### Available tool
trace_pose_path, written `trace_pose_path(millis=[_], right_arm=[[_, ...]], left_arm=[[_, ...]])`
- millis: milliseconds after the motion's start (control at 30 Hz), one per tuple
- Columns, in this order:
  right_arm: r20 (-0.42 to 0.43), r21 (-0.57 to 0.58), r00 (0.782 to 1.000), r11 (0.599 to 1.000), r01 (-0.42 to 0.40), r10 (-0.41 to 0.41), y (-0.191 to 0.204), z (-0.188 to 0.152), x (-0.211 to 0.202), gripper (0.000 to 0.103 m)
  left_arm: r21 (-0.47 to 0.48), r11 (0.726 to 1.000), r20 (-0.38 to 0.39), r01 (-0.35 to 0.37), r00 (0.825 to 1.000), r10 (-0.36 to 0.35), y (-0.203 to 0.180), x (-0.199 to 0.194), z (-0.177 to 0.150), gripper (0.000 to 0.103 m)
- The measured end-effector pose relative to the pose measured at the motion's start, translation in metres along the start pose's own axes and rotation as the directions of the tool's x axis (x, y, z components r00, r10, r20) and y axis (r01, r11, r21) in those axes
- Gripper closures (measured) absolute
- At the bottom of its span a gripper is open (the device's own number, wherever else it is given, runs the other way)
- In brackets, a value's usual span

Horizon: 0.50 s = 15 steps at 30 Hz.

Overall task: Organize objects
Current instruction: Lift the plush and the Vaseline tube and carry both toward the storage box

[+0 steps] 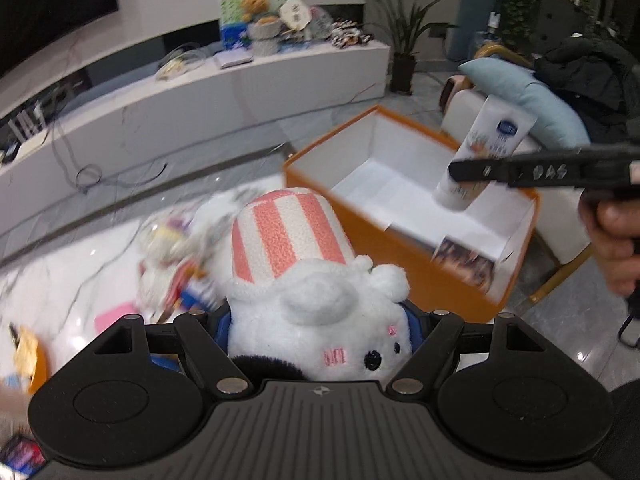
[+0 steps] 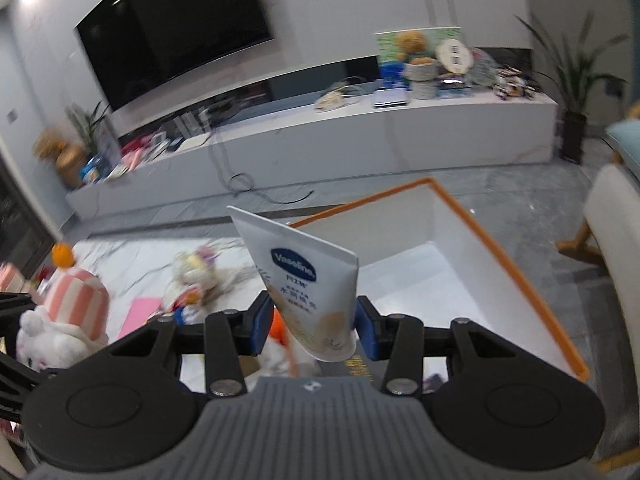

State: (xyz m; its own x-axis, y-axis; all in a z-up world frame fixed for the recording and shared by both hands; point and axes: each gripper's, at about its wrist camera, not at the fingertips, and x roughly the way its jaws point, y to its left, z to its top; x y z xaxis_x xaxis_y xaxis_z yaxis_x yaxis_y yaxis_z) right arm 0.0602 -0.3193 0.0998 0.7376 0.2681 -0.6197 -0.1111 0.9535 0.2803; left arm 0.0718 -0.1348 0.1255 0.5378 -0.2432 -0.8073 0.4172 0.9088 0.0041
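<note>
Left gripper (image 1: 320, 332) clamped on a white plush toy (image 1: 320, 320) with pink-striped hat, held off the marble tabletop (image 1: 80, 280). Right gripper (image 2: 314, 330) pinches a Vaseline lotion tube (image 2: 308, 284) near its cap end, crimped end tilted upward. Orange box (image 1: 400, 256) sits open just ahead, white interior mostly bare, its rim below the tube. Left of the box: loose toy clutter (image 2: 196, 280) and a pink card (image 2: 140, 314) on the tabletop.

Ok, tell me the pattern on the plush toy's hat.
Pink and white vertical stripes on the hat, clearest in the left wrist view.
</note>
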Motion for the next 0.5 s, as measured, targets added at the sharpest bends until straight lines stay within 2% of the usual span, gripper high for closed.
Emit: trace_pose_path(millis=[267,367,500], right_arm=[[-0.011,0.073,0.996,0.993,0.093,-0.093,-0.038,0.0,0.006,0.057],[-0.025,0.082,0.994,0.99,0.111,-0.109,-0.048,0.0,0.012,0.057],[-0.05,0.071,0.99,0.988,0.137,-0.134,-0.053,0.0,0.021,0.057]], left_arm=[[0.013,0.998,0.036,0.069,0.997,-0.069,-0.047,0.028,0.058,0.015],[0.012,0.998,0.03,0.058,0.998,-0.058,-0.056,0.048,0.079,0.015],[0.051,0.999,0.013,0.007,1.0,-0.008,-0.066,0.079,0.101,0.015]])
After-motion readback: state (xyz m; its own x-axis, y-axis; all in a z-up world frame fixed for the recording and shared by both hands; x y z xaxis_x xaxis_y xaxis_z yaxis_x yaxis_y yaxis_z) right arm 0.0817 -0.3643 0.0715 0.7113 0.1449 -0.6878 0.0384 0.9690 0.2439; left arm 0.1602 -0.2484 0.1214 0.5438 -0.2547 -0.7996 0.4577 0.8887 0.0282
